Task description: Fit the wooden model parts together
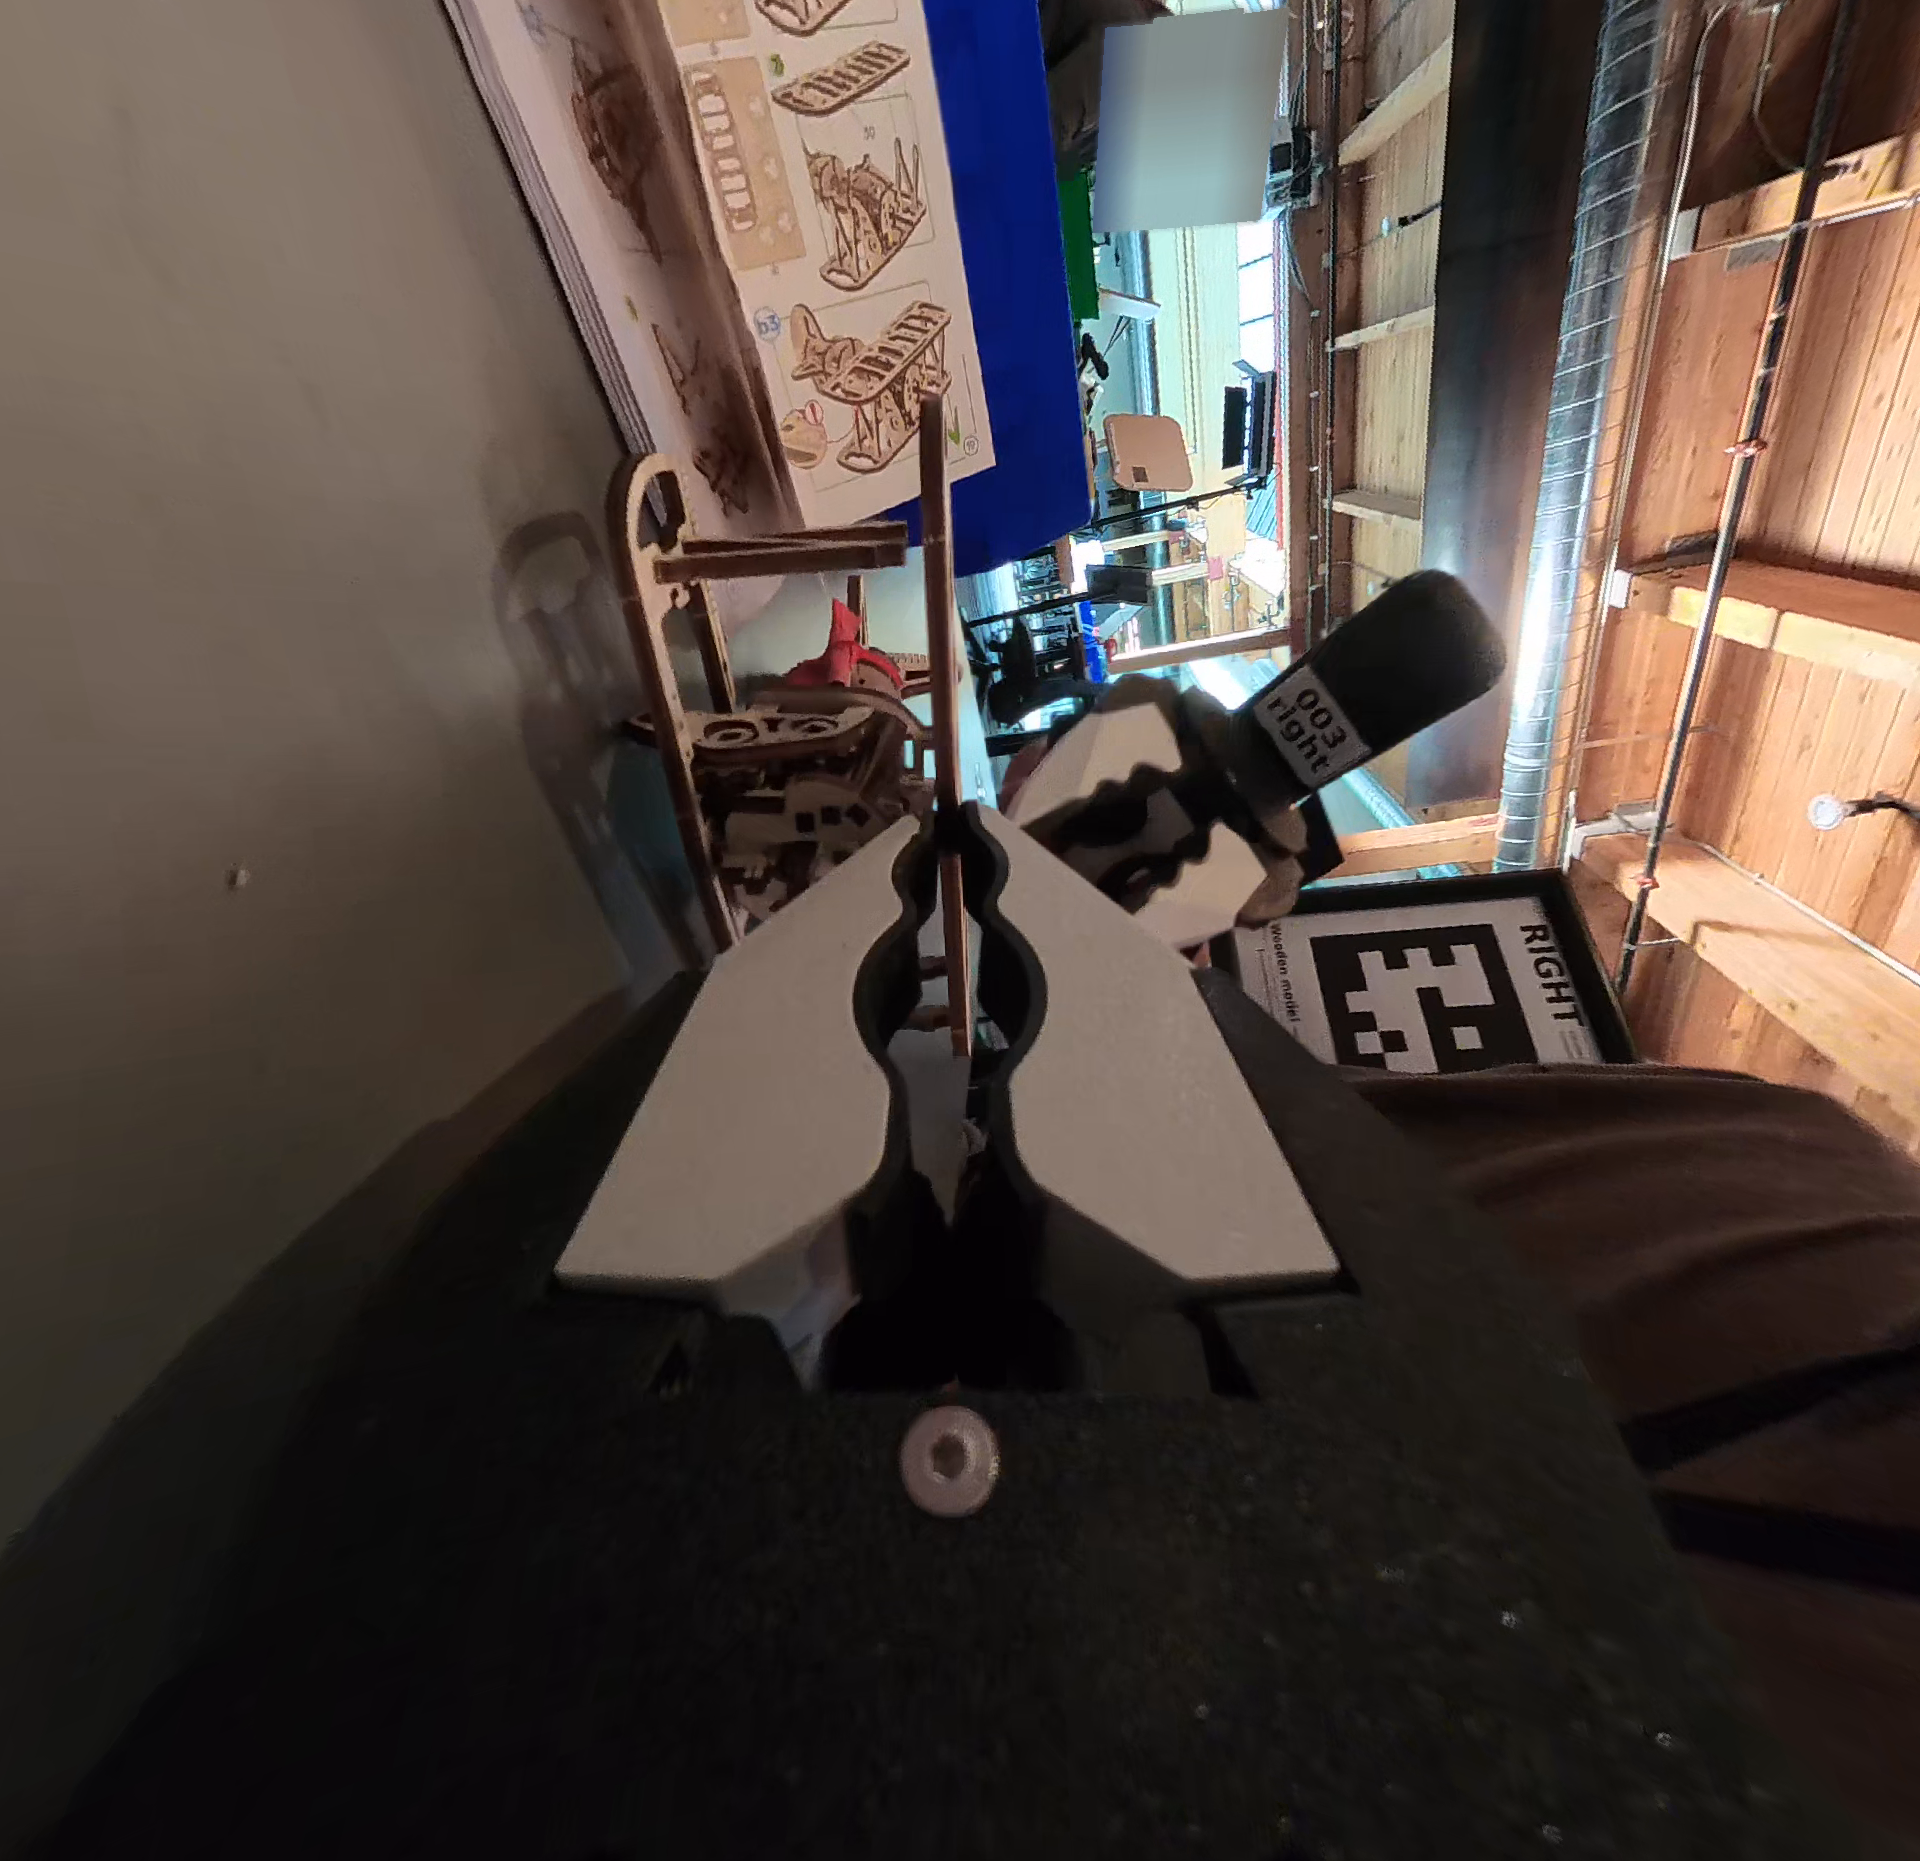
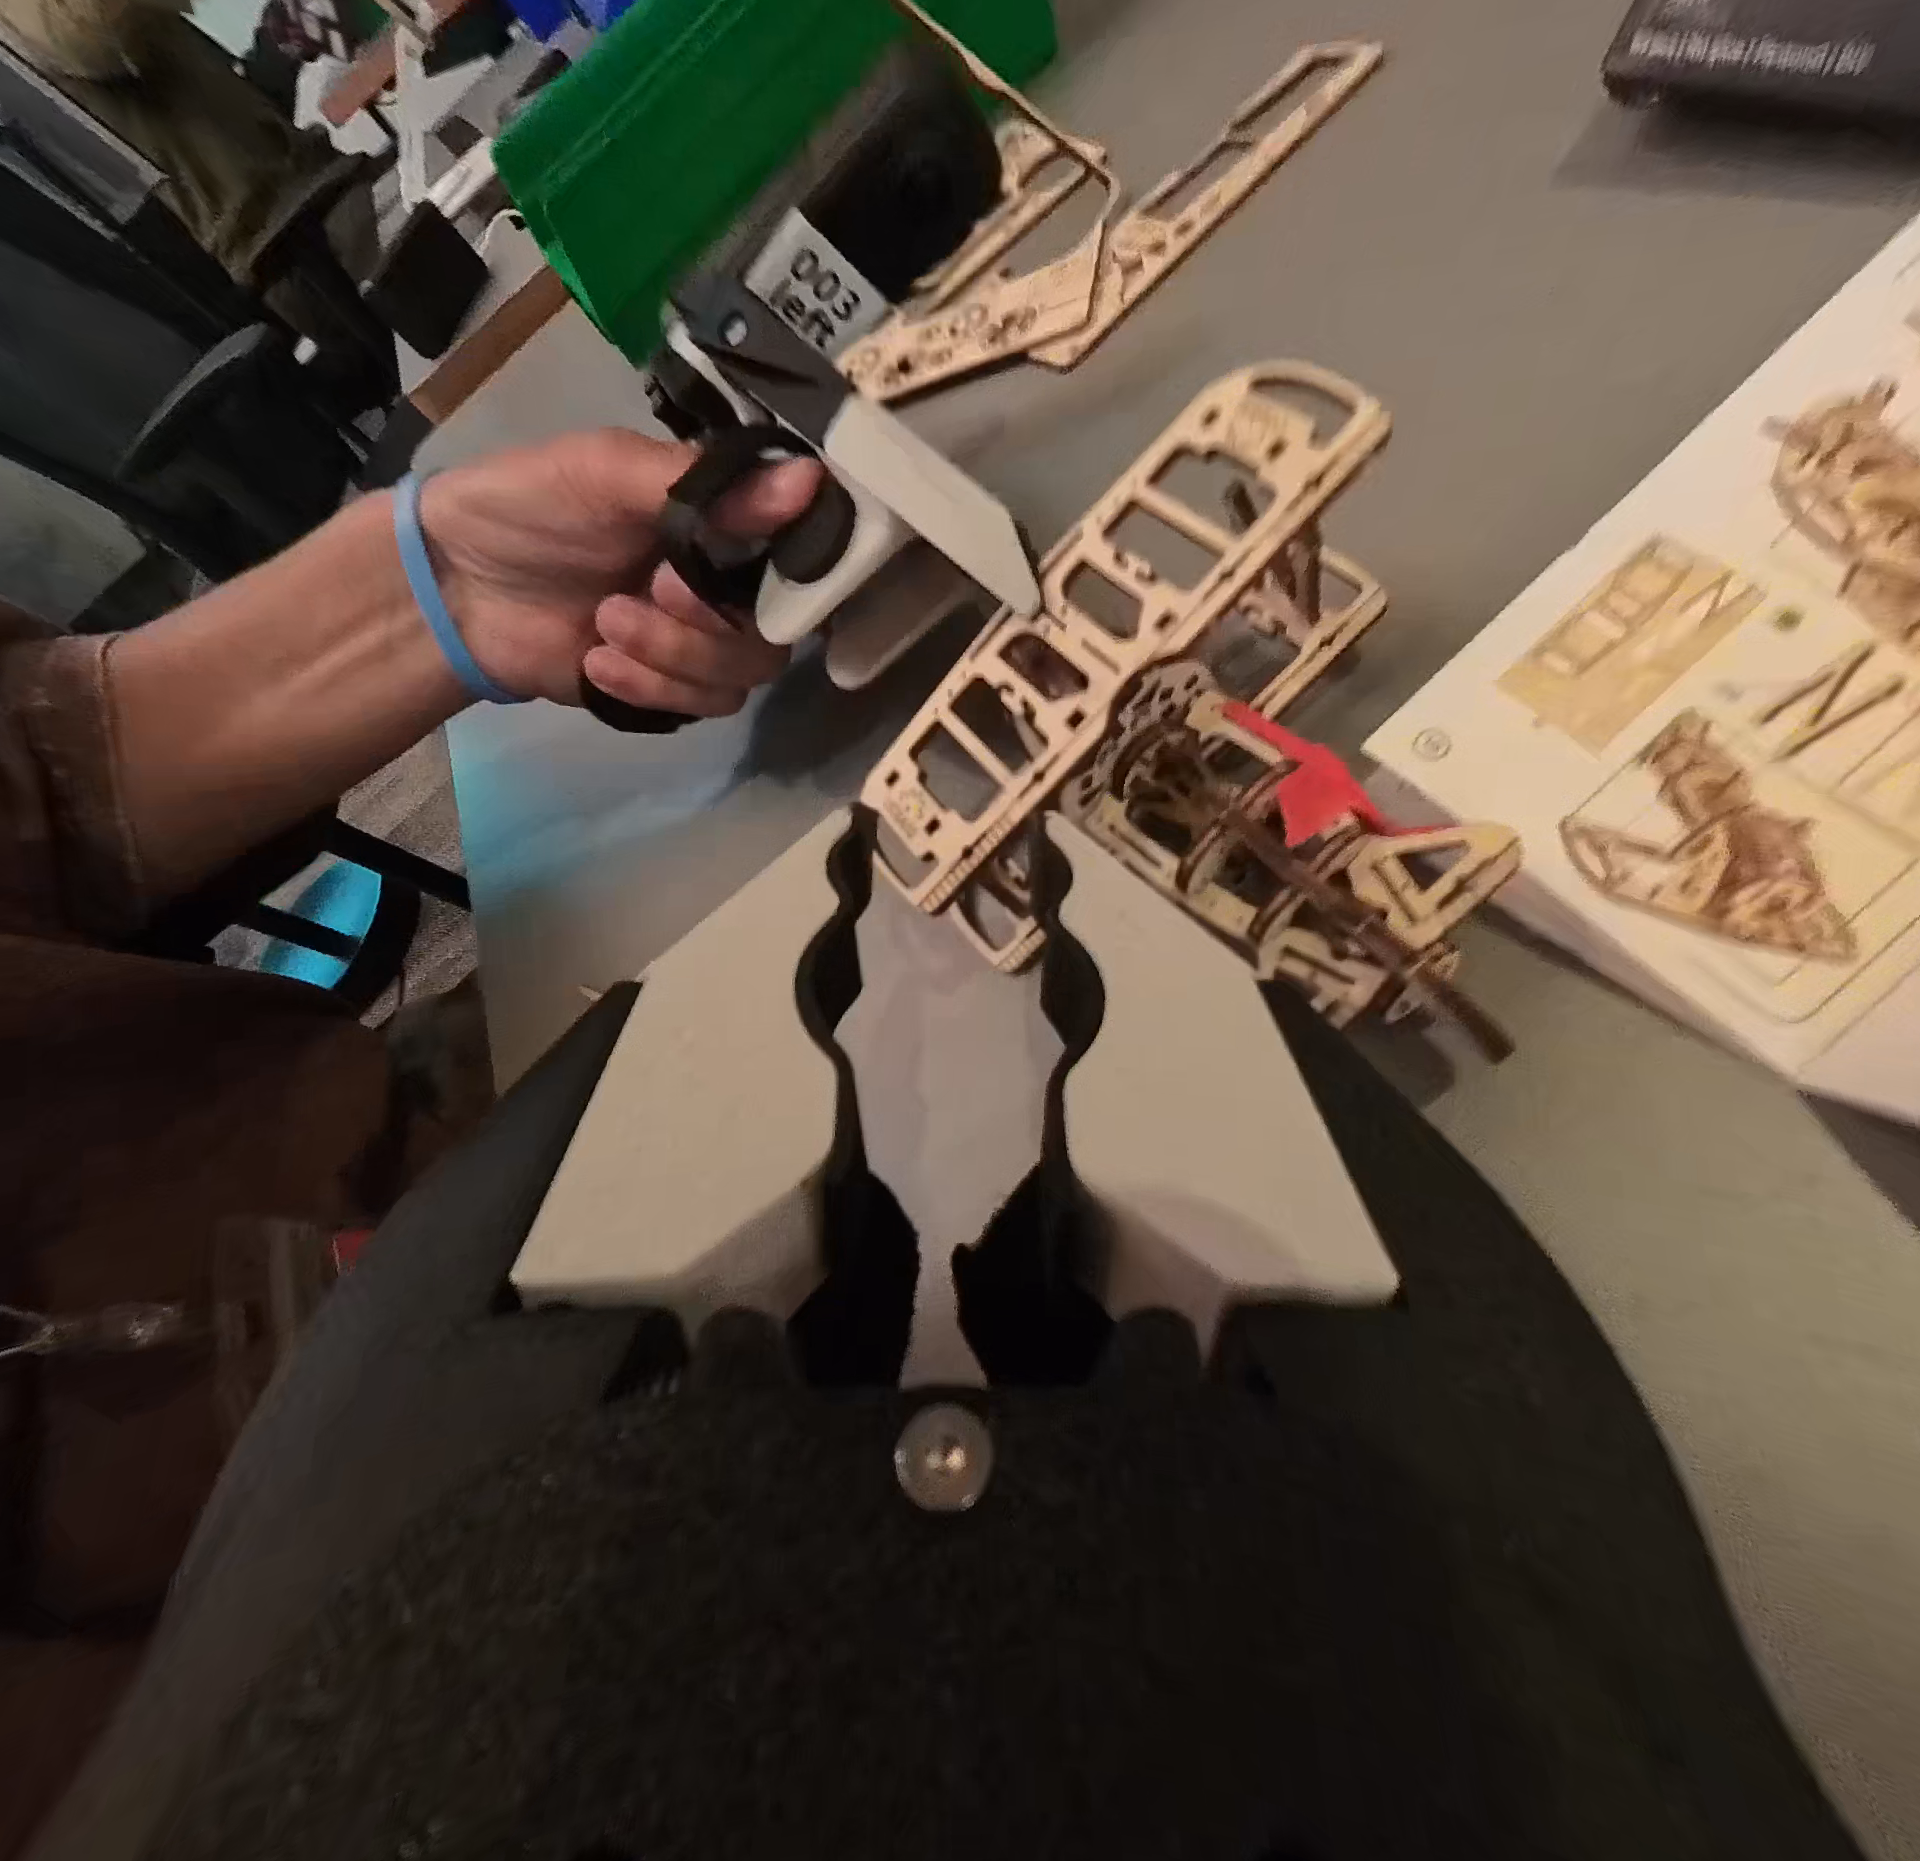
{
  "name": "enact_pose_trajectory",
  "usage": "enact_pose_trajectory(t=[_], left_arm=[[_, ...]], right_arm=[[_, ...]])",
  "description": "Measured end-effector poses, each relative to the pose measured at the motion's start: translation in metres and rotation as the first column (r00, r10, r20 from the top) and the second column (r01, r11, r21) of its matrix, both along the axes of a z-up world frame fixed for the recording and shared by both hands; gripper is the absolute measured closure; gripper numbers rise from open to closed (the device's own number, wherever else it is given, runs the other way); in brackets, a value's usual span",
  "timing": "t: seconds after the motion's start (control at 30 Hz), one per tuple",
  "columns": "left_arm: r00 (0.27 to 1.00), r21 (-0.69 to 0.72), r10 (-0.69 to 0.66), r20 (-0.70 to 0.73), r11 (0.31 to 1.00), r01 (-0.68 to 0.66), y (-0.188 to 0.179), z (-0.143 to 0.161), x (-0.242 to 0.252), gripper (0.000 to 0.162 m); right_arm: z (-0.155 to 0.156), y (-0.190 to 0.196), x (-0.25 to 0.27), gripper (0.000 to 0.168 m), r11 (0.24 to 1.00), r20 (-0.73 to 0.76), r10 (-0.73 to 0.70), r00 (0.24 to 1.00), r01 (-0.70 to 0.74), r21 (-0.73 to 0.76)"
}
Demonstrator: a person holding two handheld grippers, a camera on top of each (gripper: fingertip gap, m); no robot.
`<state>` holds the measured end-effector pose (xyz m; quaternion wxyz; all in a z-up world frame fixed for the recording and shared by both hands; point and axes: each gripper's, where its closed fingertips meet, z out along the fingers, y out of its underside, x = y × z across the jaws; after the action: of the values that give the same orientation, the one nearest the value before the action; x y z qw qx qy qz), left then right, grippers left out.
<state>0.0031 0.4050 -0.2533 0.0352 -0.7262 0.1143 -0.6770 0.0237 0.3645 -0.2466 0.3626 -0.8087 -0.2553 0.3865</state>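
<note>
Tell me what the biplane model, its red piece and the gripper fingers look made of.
Biplane model: thin pale plywood, matte, with dark, seemingly laser-burnt cut edges. Red piece: looks like paper or thin plastic; too blurred to tell. Right gripper's fingers: matte grey plastic, probably printed, lined with wavy black pads, possibly rubber.

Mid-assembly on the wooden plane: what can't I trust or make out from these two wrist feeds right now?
- Left wrist view: the wing panel appears edge-on in the left claw; its joints with the plane body are hidden.
- Right wrist view: motion blur; whether the right claw touches the wing is unclear.
- Right wrist view: the instruction sheet is cut by the edge.
- Left wrist view: the right claw's tips are hidden behind the left claw.
</note>
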Motion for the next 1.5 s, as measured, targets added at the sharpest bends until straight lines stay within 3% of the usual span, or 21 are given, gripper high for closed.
enact_pose_trajectory(t=[0.1,0.4,0.97,1.03,1.1,1.2,1.27,1.37,1.5], left_arm=[[1.000,0.048,-0.002,0.011,0.999,0.002,0.000,0.002,0.000,0.162],[1.000,0.078,0.012,0.020,0.997,-0.013,0.000,0.001,-0.003,0.162],[0.997,0.102,-0.010,0.075,0.995,0.002,-0.001,0.008,-0.005,0.162],[0.995,0.109,0.018,0.099,0.994,-0.028,0.002,0.014,-0.007,0.154],[0.992,0.117,0.071,0.102,0.990,-0.083,0.008,0.019,-0.015,0.133],[0.993,0.194,0.114,0.015,0.974,-0.114,0.005,0.015,-0.031,0.120],[0.992,0.235,0.087,-0.091,0.970,-0.064,-0.008,0.003,-0.036,0.108],[0.981,0.247,0.025,-0.191,0.969,0.023,-0.033,-0.016,-0.035,0.100],[0.975,0.212,-0.043,-0.218,0.973,0.091,-0.047,-0.027,-0.024,0.099]], right_arm=[[-0.017,-0.005,-0.006,0.140,0.997,0.000,-0.028,1.000,0.028,-0.069],[-0.019,-0.004,-0.013,0.152,0.970,-0.275,-0.097,0.957,0.029,-0.241],[-0.017,-0.006,-0.017,0.165,0.947,-0.302,-0.090,0.949,-0.013,-0.322],[-0.013,-0.006,-0.018,0.166,0.940,-0.332,-0.098,0.938,-0.023,-0.342],[-0.012,-0.007,-0.018,0.166,0.939,-0.332,-0.096,0.938,-0.025,-0.342],[-0.011,-0.010,-0.018,0.166,0.925,-0.372,-0.103,0.923,-0.049,-0.377],[-0.007,-0.010,-0.017,0.166,0.900,-0.444,-0.134,0.886,-0.079,-0.429],[-0.006,-0.009,-0.017,0.166,0.874,-0.493,-0.157,0.856,-0.112,-0.473],[-0.011,-0.005,-0.014,0.166,0.847,-0.501,-0.186,0.845,-0.121,-0.518]])
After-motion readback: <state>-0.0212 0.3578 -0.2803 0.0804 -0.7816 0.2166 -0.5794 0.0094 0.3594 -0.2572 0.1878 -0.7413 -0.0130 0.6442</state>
